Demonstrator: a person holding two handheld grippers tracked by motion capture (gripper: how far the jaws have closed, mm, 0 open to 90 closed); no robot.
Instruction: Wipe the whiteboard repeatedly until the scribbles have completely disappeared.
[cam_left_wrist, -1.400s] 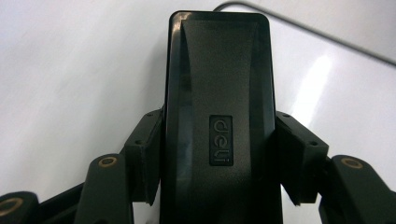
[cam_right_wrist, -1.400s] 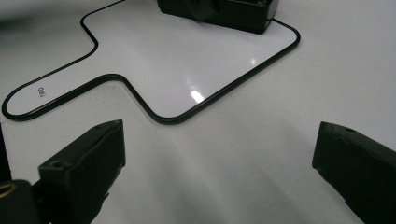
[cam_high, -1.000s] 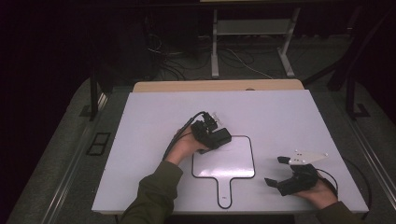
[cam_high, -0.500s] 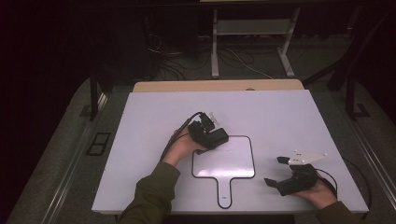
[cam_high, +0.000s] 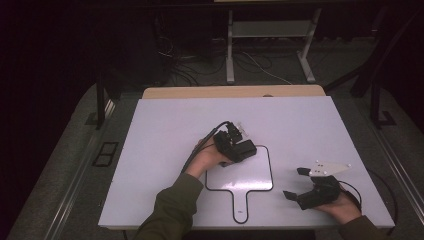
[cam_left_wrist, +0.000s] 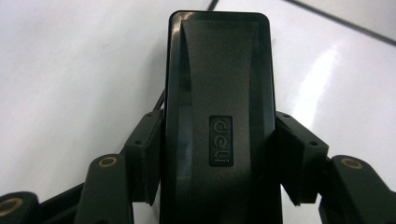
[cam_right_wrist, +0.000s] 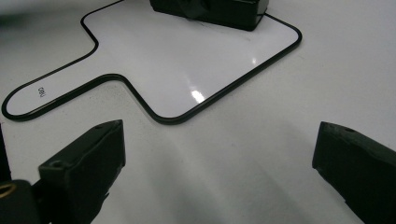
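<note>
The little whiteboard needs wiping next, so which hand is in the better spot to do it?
Left, most likely. The left gripper is already shut on the black eraser right at the whiteboard's top edge. The right gripper rests beside the board with its jaws open and empty.

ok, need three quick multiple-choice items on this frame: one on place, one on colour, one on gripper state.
1. Where is the eraser?
A. over the top edge of the small whiteboard
B. on the floor
C. in the right gripper

2. The whiteboard's rim is:
A. red
B. black
C. yellow

3. The left gripper is:
A. open and empty
B. lying on the table
C. shut on the eraser

Key: 1 A, the high view places it there; 2 B, dark outline; 3 C, both pads press its sides.
</note>
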